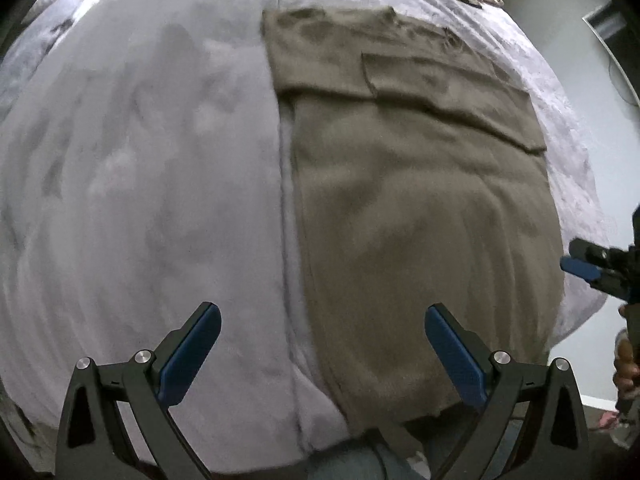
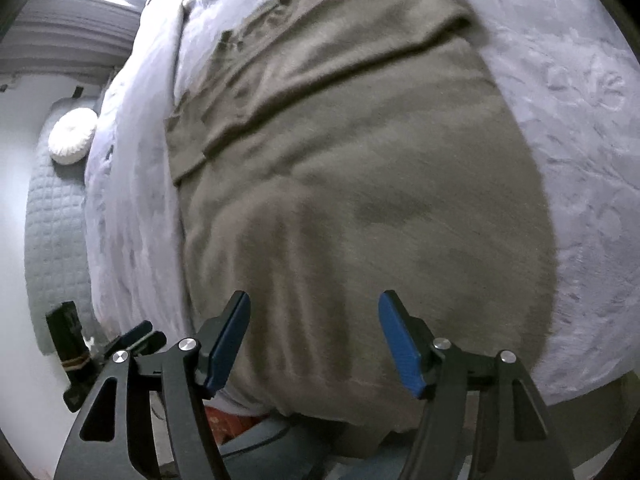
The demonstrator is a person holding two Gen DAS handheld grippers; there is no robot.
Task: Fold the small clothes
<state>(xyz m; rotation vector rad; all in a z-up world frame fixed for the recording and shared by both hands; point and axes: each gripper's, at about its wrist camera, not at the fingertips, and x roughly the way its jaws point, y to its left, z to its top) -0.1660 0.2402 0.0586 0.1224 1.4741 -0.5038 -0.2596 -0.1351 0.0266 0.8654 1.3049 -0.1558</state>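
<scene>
Olive-brown knit fabric, a small garment (image 1: pixel 408 184), lies spread flat on a pale lavender blanket (image 1: pixel 140 168) that covers the bed. Its near hem hangs over the bed's near edge, and a folded flap crosses its far part, running slantwise toward the bed's right edge. In the left wrist view the garment sits right of a lengthwise seam in the blanket, with bare blanket filling the left half. The left gripper (image 1: pixel 322 332) hovers above the near edge with its blue-padded fingers (image 1: pixel 188 356) spread wide and nothing between them; one finger is over the blanket, the other over the garment's near hem. The right gripper (image 2: pixel 314 328) is likewise parted and empty, both fingers (image 2: pixel 230 344) poised over the garment close to the near edge. The right gripper also shows at the right border of the left wrist view, beside the bed's right edge. A round white cushion (image 2: pixel 73 136) rests on a grey quilted cover (image 2: pixel 52 240) off to the left of the bed.
</scene>
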